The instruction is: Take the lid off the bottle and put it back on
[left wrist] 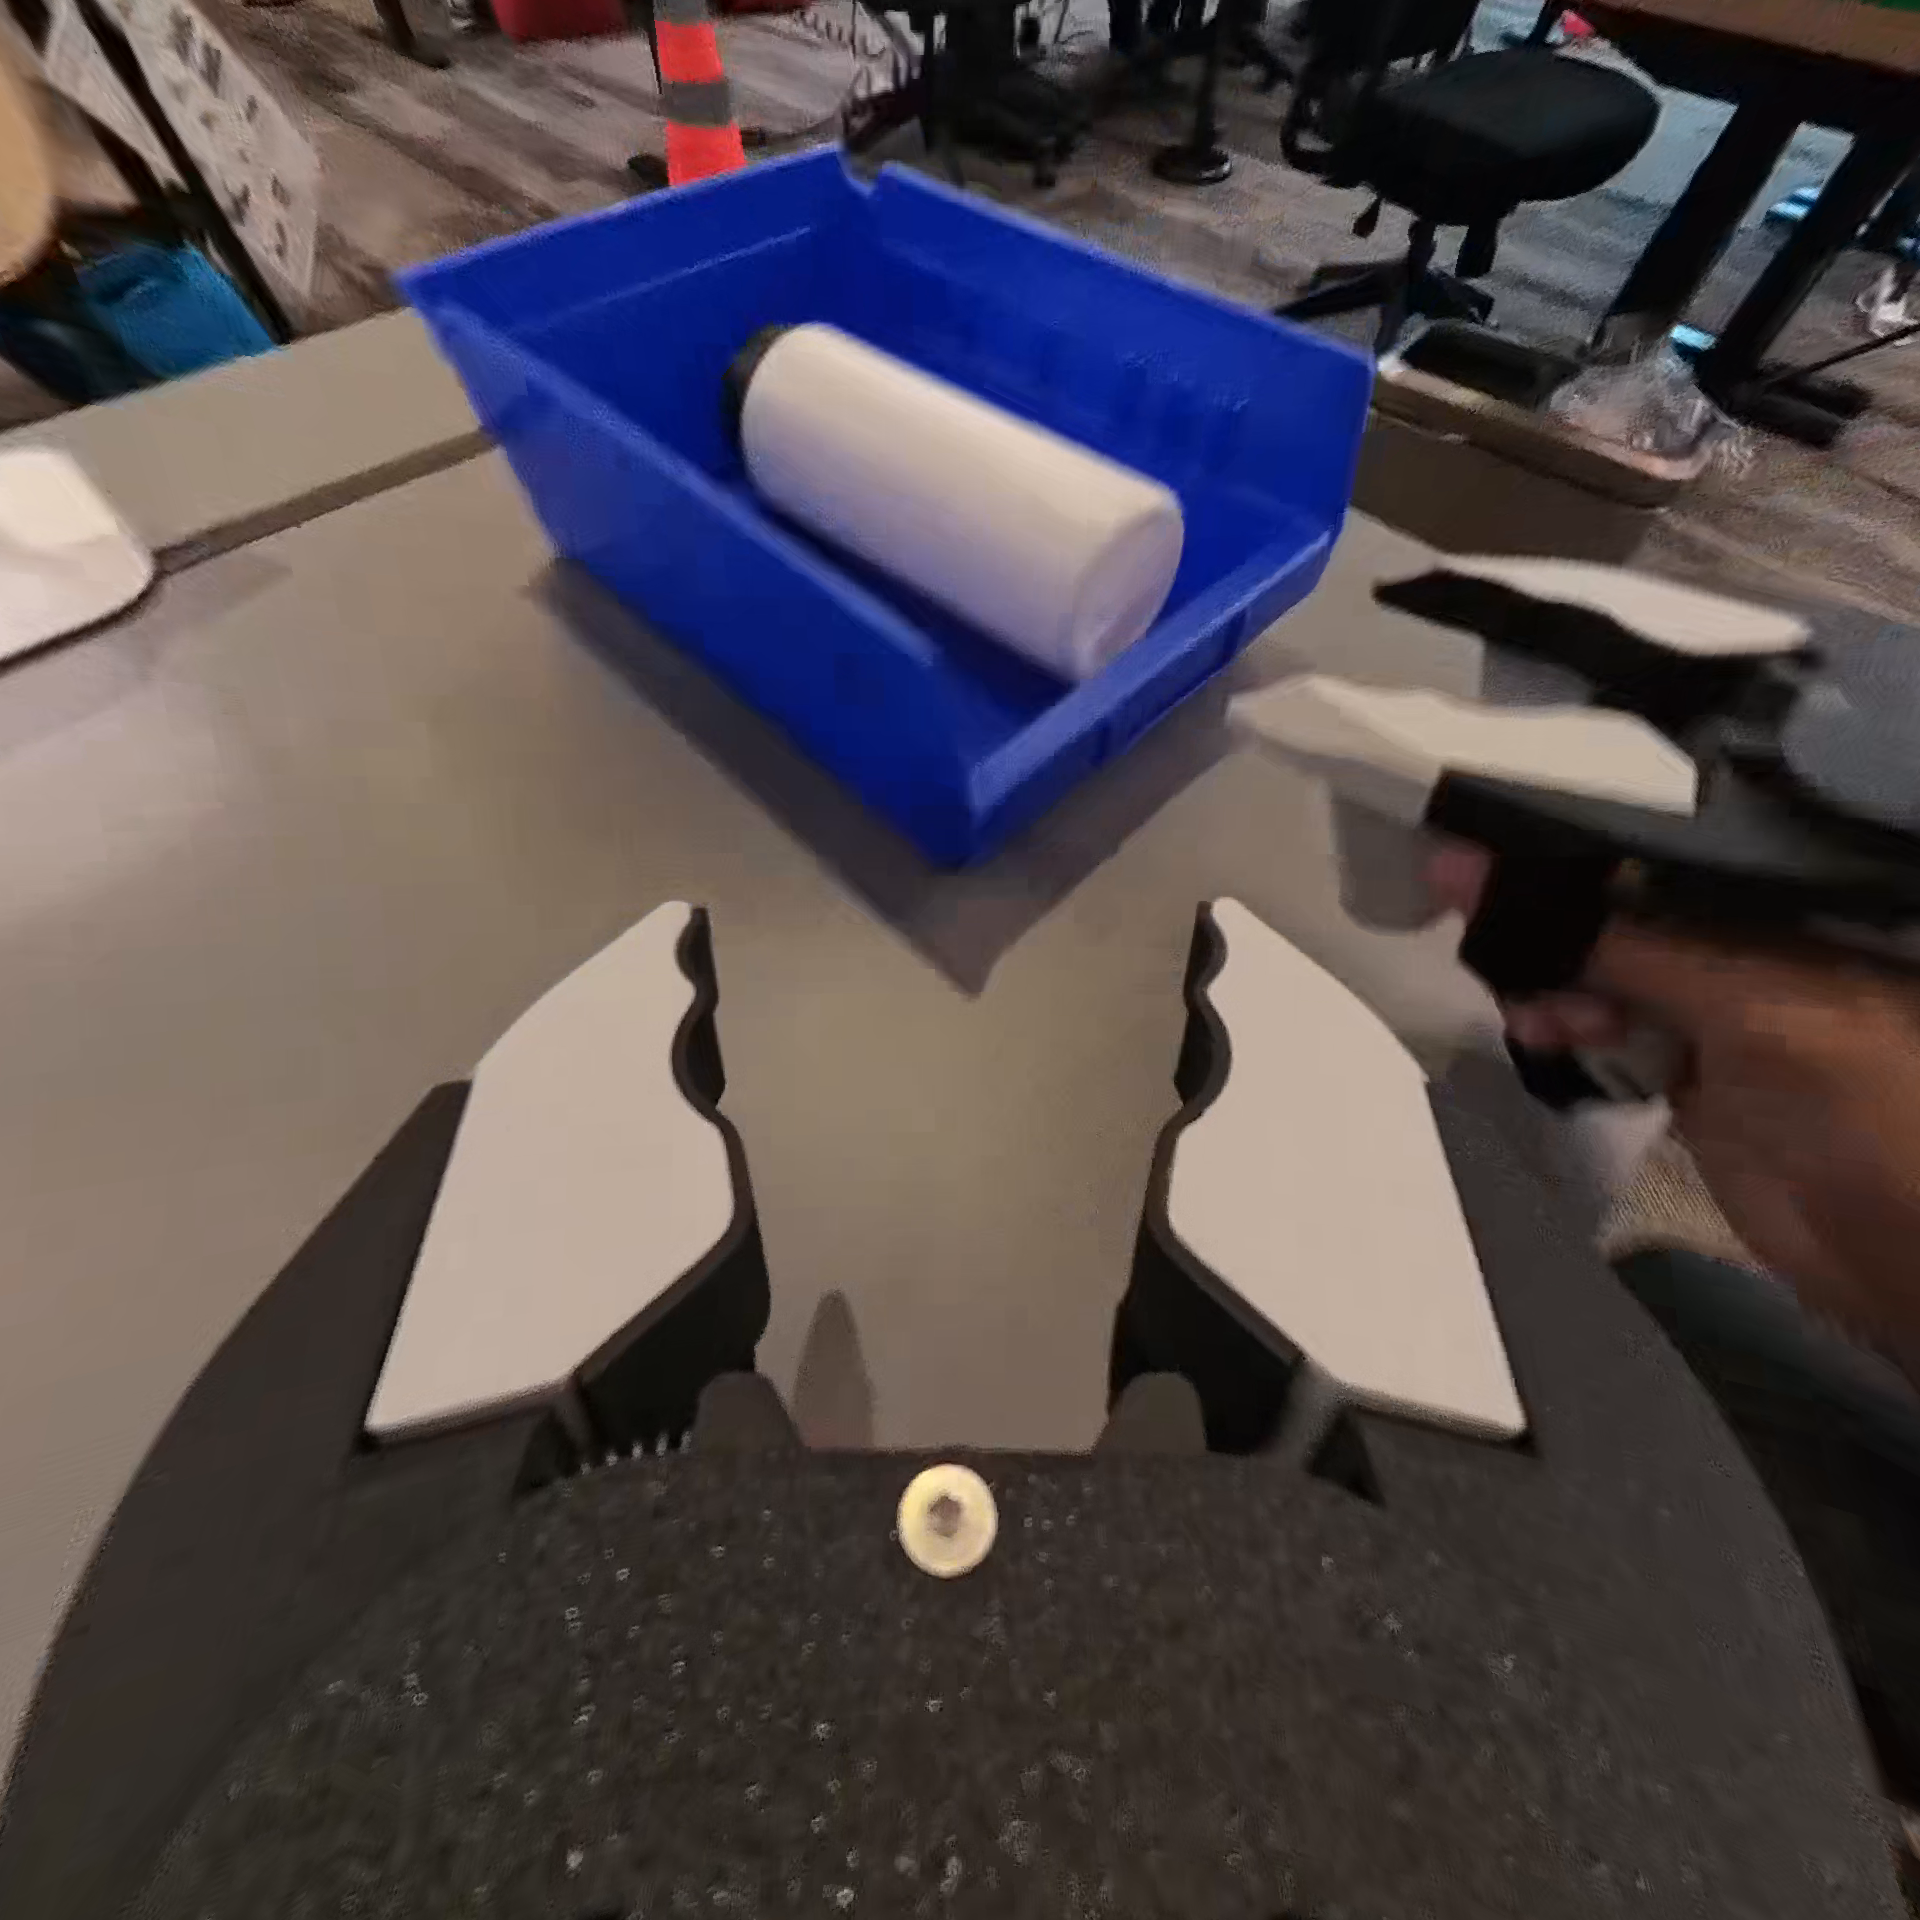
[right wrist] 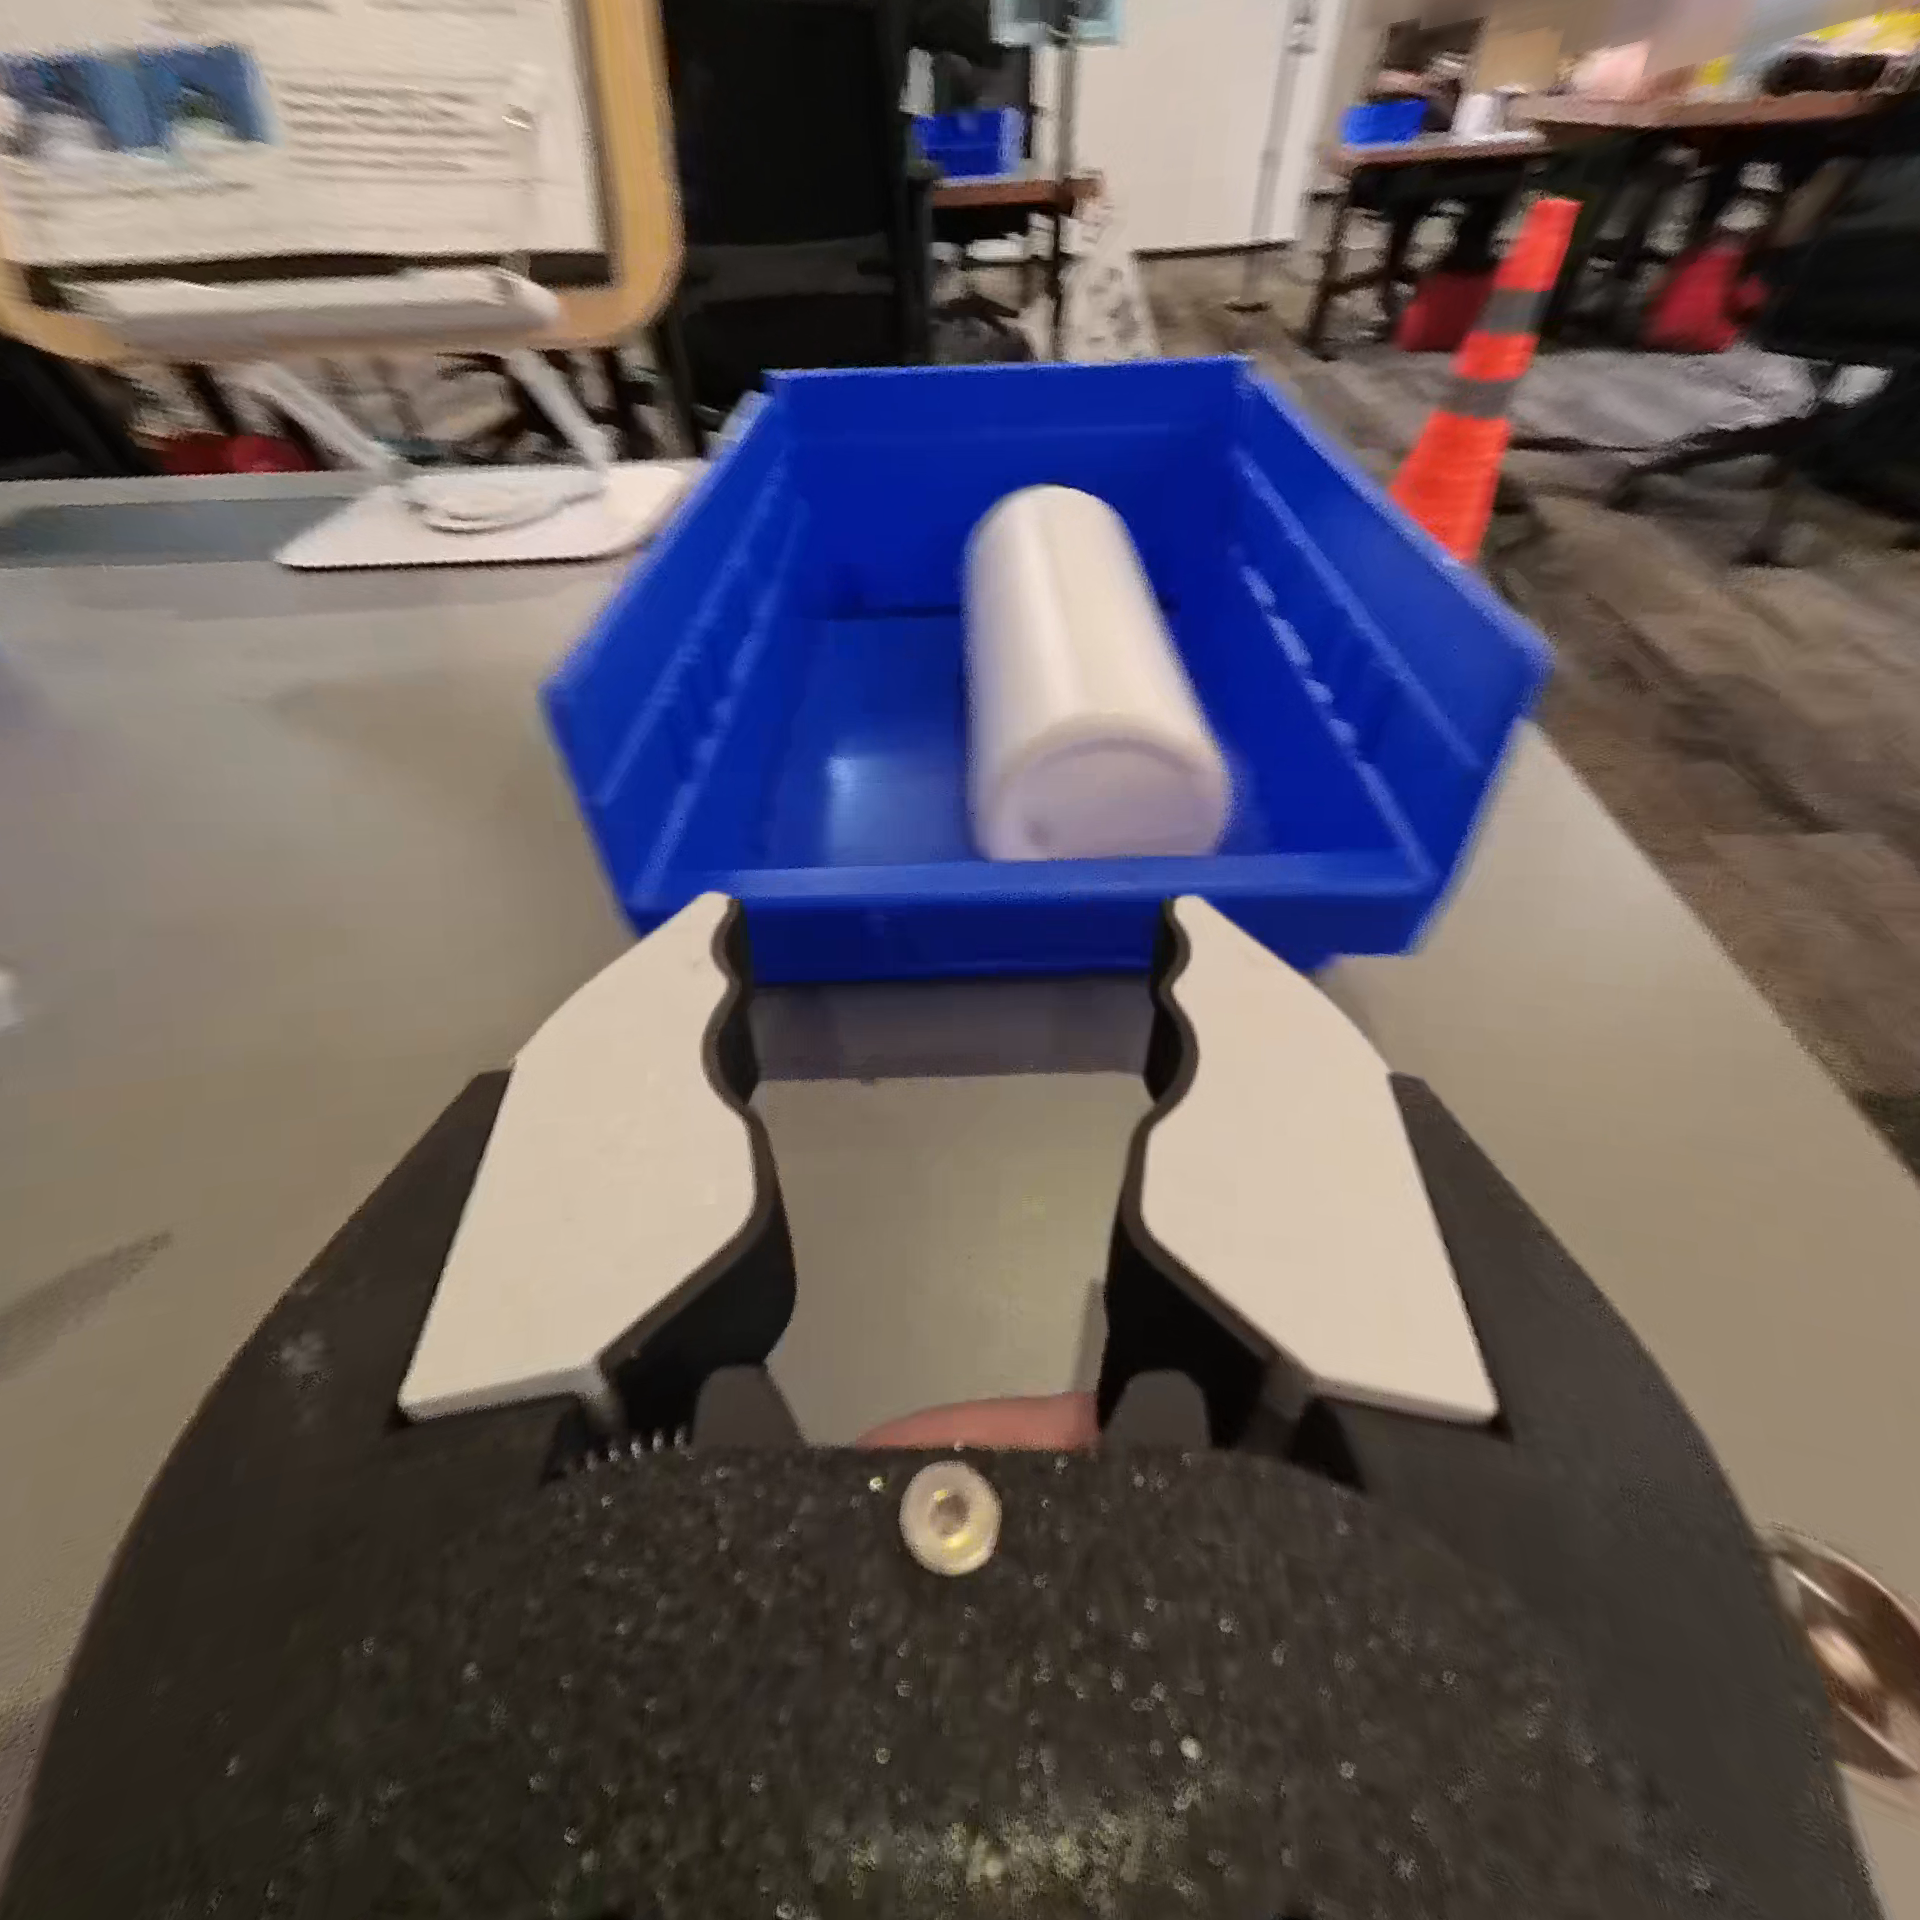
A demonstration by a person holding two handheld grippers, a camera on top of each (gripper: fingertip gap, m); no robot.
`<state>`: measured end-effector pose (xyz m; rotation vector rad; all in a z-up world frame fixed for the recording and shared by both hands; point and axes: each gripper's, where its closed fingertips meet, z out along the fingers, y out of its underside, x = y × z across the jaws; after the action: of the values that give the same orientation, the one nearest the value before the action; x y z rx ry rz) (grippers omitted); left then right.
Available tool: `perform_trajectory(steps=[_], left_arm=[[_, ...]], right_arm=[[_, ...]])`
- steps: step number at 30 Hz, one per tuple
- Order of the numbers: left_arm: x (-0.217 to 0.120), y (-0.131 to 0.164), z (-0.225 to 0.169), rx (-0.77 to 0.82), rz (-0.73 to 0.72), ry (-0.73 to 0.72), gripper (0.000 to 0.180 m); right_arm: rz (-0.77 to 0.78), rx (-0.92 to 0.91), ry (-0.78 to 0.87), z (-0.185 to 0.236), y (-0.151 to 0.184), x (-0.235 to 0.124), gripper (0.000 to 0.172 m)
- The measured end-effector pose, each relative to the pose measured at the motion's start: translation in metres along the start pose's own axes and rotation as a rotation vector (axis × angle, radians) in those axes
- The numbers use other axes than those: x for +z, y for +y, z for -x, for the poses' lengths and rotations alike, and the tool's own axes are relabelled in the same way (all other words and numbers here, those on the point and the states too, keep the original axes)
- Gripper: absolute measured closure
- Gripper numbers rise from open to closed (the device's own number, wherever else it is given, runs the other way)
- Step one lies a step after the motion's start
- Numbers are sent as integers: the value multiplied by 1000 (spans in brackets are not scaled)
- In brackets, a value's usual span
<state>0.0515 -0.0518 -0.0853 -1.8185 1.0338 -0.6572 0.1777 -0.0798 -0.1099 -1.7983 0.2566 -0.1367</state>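
Both grippers gape bare before blue bin walling in white bottle

Bottle lid end hidden behind body in right view; dark lid mostly hidden in left view. Motion blur smears bin edges, hand. Poster cut off, unreadable
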Motion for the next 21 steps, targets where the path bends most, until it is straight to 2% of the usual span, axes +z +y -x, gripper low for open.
perform_trajectory(steps=[5,7,8,9,11,15,18,21], left_arm=[[90,-13,2,-13,79,-147,97],[111,-12,15,-46,112,-203,113],[116,-11,23,-61,124,-230,128],[119,-9,31,-86,128,-248,143],[119,-6,38,-166,119,-222,160],[98,4,65,-175,120,-328,175],[78,13,73,-263,76,-311,176],[61,21,76,-240,91,-313,176]], right_arm=[[53,153,144,-49,14,-2,97],[57,230,163,-59,17,-3,98],[61,263,175,-63,19,-3,99],[65,286,182,-66,20,-3,99],[73,305,171,-65,21,-1,99],[118,288,158,-55,27,7,100],[161,293,194,-49,32,12,110],[195,247,167,-33,35,17,120]])
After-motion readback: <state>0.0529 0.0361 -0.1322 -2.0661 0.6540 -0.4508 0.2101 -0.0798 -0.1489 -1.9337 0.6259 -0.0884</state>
